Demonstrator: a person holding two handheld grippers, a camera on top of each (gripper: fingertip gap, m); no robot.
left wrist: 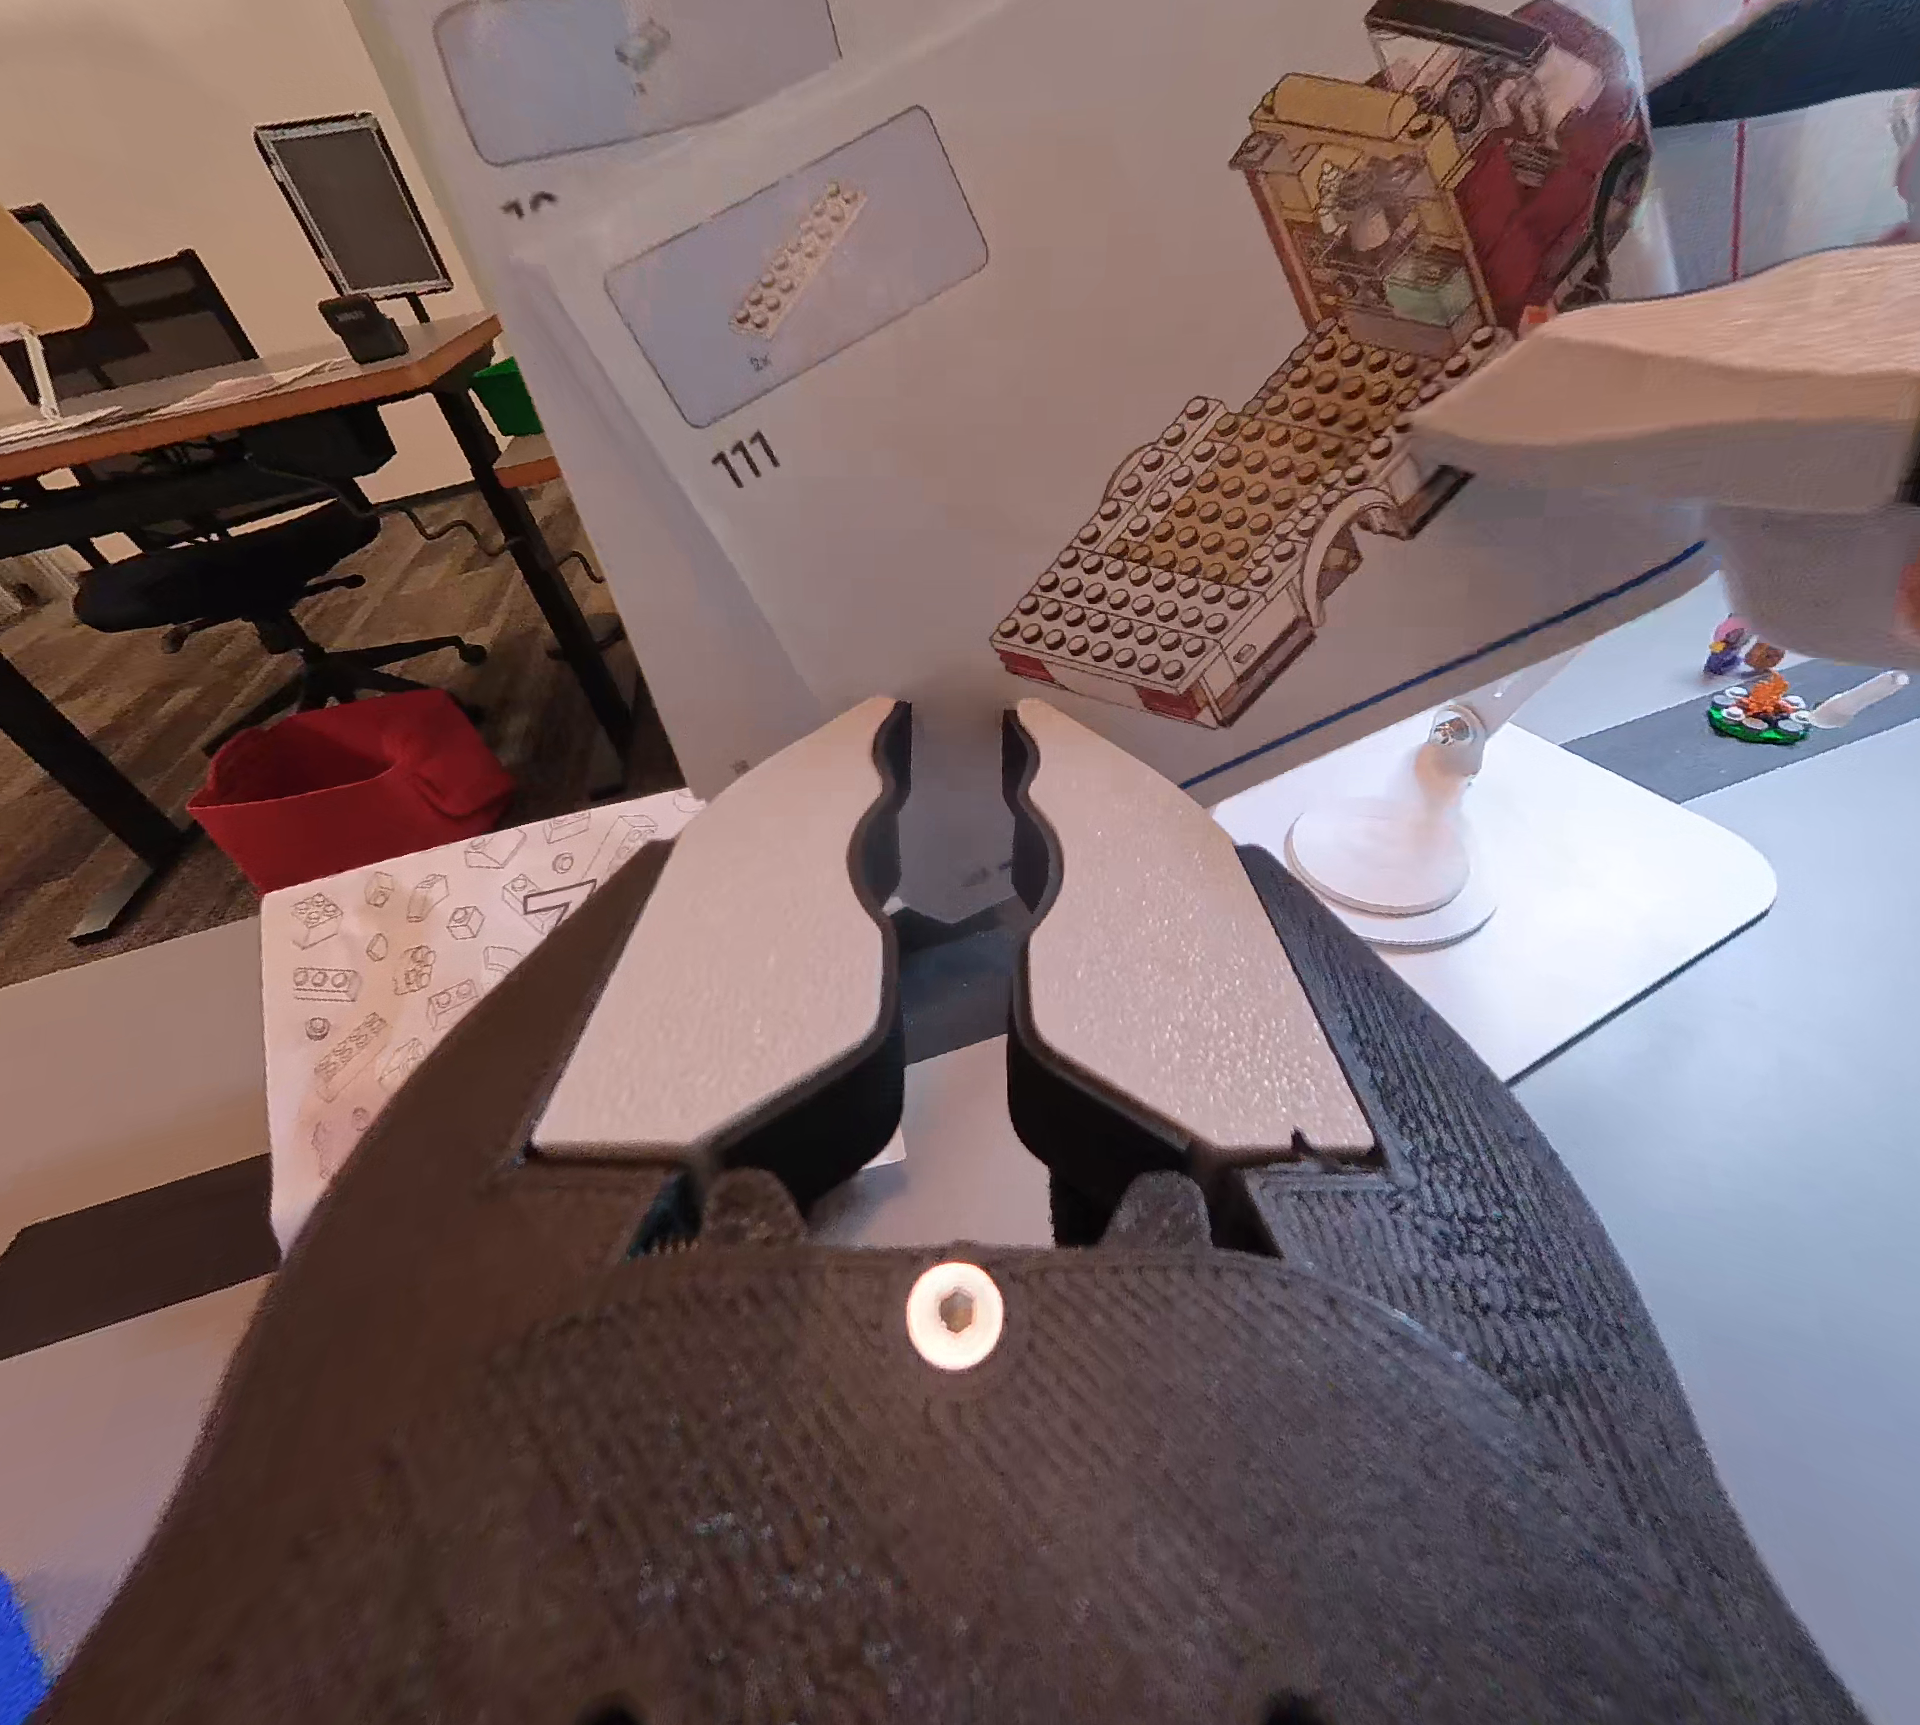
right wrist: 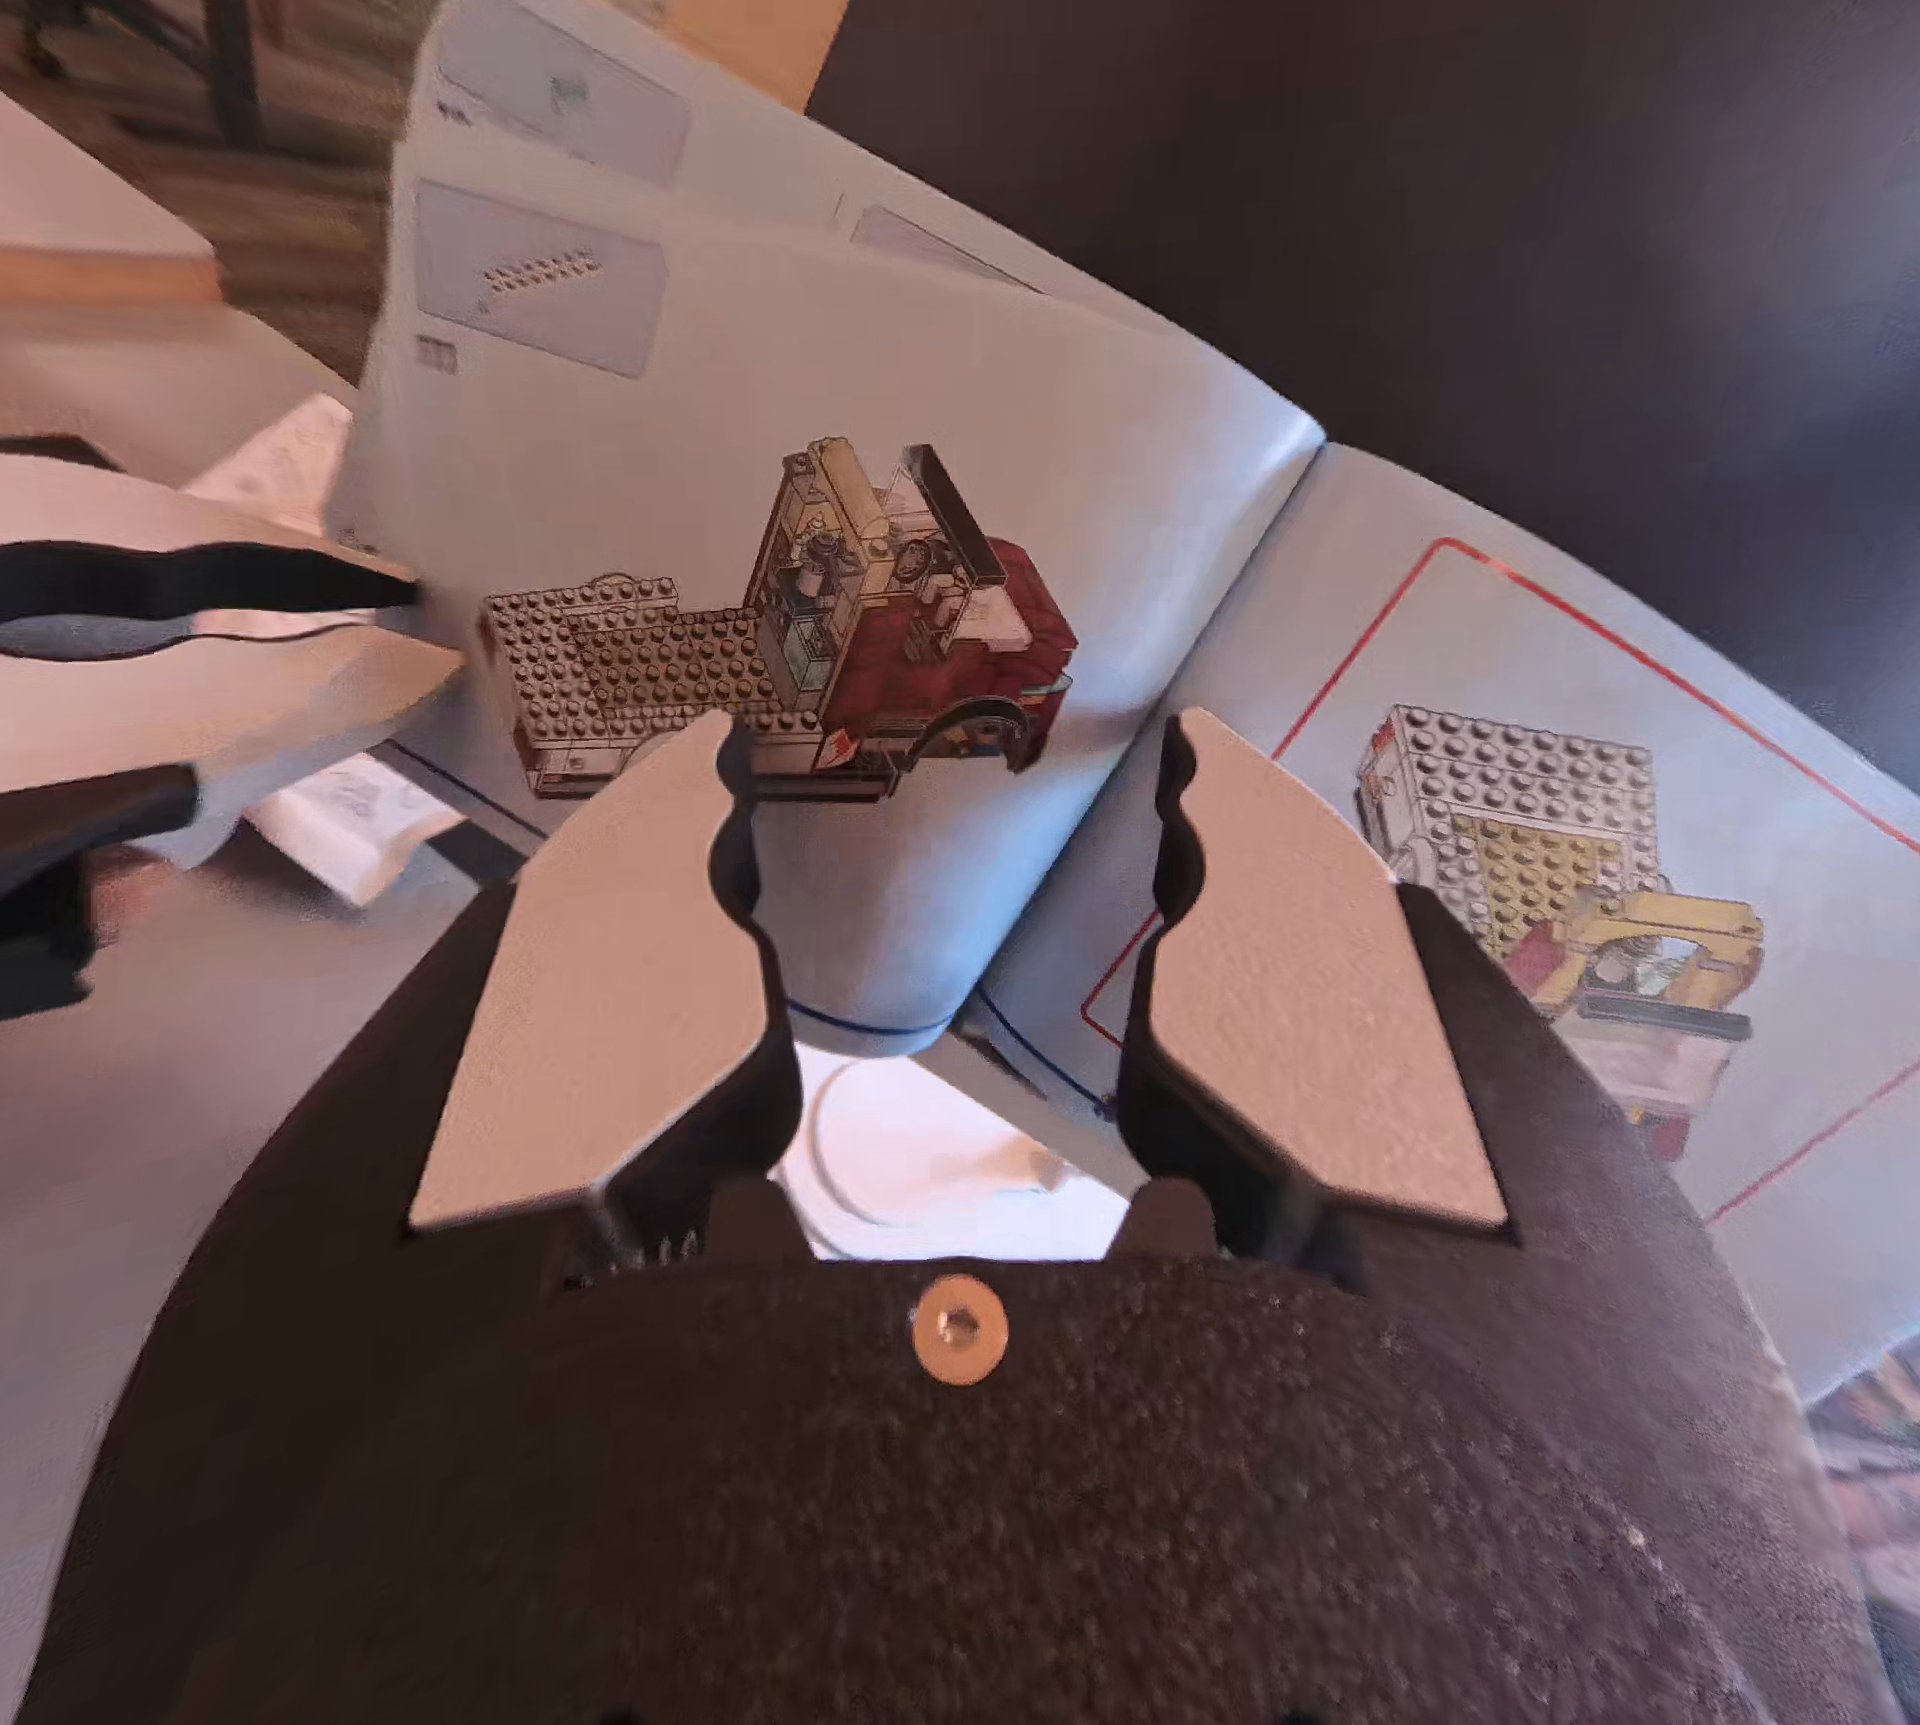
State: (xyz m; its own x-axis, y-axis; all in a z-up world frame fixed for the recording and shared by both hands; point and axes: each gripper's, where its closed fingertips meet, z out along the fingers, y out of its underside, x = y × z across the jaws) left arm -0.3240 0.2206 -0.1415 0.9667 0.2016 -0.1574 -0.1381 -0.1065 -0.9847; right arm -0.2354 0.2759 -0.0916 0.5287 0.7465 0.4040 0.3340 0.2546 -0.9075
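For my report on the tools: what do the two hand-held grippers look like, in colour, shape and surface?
Both look alike. The left gripper and right gripper each have a black, rough-textured body with one silver screw in the middle. Two broad fingers carry flat, light grey, grainy plates, edged inside with wavy black pads. No cables or sleeves show.

R gripper [right wrist: 945, 771] stood wide open before a curled booklet page [right wrist: 935, 449]; L gripper [right wrist: 416, 605] at page's left edge

Both wrist cameras face the open instruction booklet [left wrist: 1039, 325] closely, from opposite sides.
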